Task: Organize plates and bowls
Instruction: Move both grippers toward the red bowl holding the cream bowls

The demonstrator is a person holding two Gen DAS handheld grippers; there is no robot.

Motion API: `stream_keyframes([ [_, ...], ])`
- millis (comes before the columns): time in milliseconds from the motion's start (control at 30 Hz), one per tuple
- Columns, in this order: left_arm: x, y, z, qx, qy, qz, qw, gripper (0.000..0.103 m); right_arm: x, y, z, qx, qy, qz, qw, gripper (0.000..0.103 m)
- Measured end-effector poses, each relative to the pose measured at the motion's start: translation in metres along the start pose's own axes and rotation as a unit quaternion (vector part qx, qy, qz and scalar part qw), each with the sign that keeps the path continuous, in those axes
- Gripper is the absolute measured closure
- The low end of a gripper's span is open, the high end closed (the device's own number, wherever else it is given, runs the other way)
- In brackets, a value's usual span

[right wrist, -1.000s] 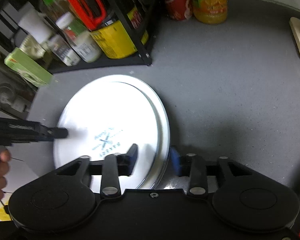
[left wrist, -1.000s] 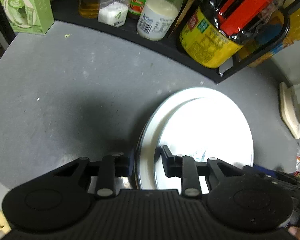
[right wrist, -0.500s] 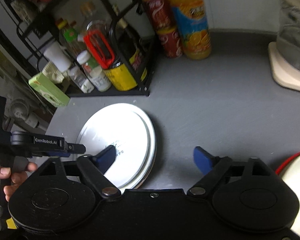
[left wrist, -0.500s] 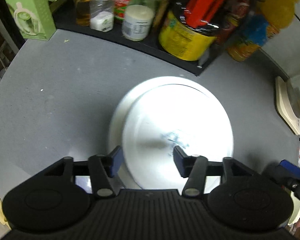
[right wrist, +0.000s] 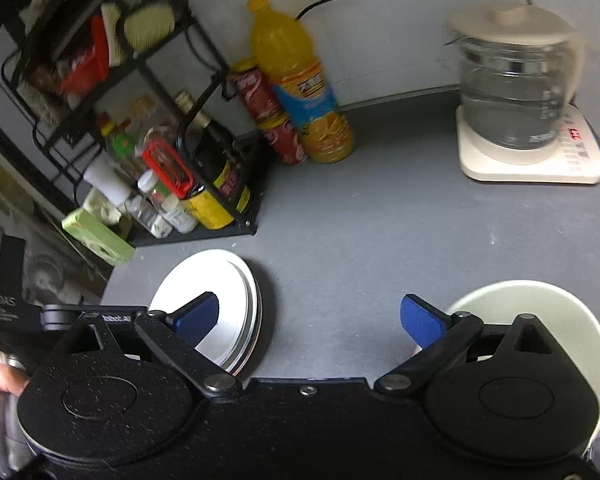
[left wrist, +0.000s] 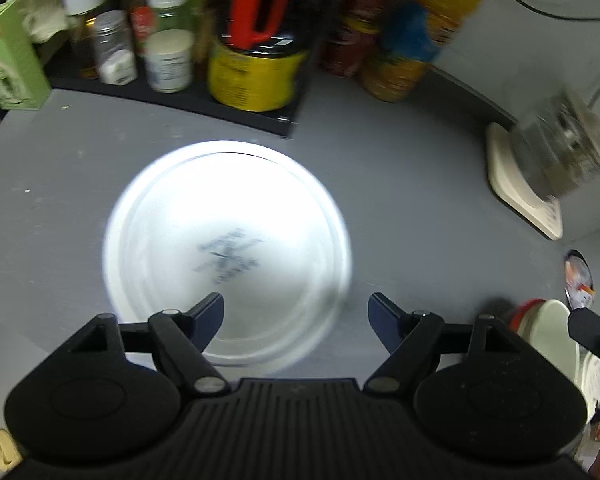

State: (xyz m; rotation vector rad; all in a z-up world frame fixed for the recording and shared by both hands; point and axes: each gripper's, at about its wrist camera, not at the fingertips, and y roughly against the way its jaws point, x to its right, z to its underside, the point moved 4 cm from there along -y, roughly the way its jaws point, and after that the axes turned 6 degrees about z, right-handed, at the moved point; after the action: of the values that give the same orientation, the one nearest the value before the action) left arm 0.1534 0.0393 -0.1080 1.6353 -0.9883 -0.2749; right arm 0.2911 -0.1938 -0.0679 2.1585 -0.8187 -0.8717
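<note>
Plates (left wrist: pixel 228 248) sit in a stack, upside down, on the grey counter (left wrist: pixel 400 208), just in front of the black condiment rack (right wrist: pixel 220 184). Maker's print on the top plate's base faces up. Right wrist view shows several rims (right wrist: pixel 252 308) nested flush, so the stack looks settled.

Left gripper (left wrist: pixel 296 312): fingers spread wide, nothing between them, hovering above the near edge of the stack, not touching it. Right gripper (right wrist: pixel 308 314): fingers also fully apart, empty, over bare counter between the stack and a pale bowl (right wrist: pixel 540 312).

Bowl sits at the near right, well apart from the plates, red on its outside visible in the left view (left wrist: pixel 532 308). Partly hidden behind the right gripper body, so I can't tell whether it's a single bowl or several nested.

My read: plates are done, bowl is next. Right gripper is the closer one and is already opened wide enough for a rim pinch. Kettle (right wrist: pixel 516 92) on its base and the drink bottles (right wrist: pixel 300 84) at the back stand clear of that path. Left view is motion-blurred, so fine detail there is unreliable.
</note>
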Motion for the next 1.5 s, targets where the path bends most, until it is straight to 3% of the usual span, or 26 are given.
stream_keyframes([
  [767, 0.146, -0.033, 0.037, -0.039, -0.110, 0.074, 0.9905, 0.025, 0.116, 0.057, 0.041, 0.026, -0.084, 0.088, 0.992, 0.005],
  [1167, 0.196, -0.064, 0.051, -0.073, -0.171, 0.101, 0.9773, 0.026, 0.157, 0.053, 0.067, 0.016, -0.145, 0.123, 0.982, 0.005],
  [1500, 0.205, -0.101, 0.051, -0.104, -0.189, 0.090, 0.9724, 0.034, 0.176, 0.029, 0.084, -0.017, -0.187, 0.127, 0.974, 0.027],
])
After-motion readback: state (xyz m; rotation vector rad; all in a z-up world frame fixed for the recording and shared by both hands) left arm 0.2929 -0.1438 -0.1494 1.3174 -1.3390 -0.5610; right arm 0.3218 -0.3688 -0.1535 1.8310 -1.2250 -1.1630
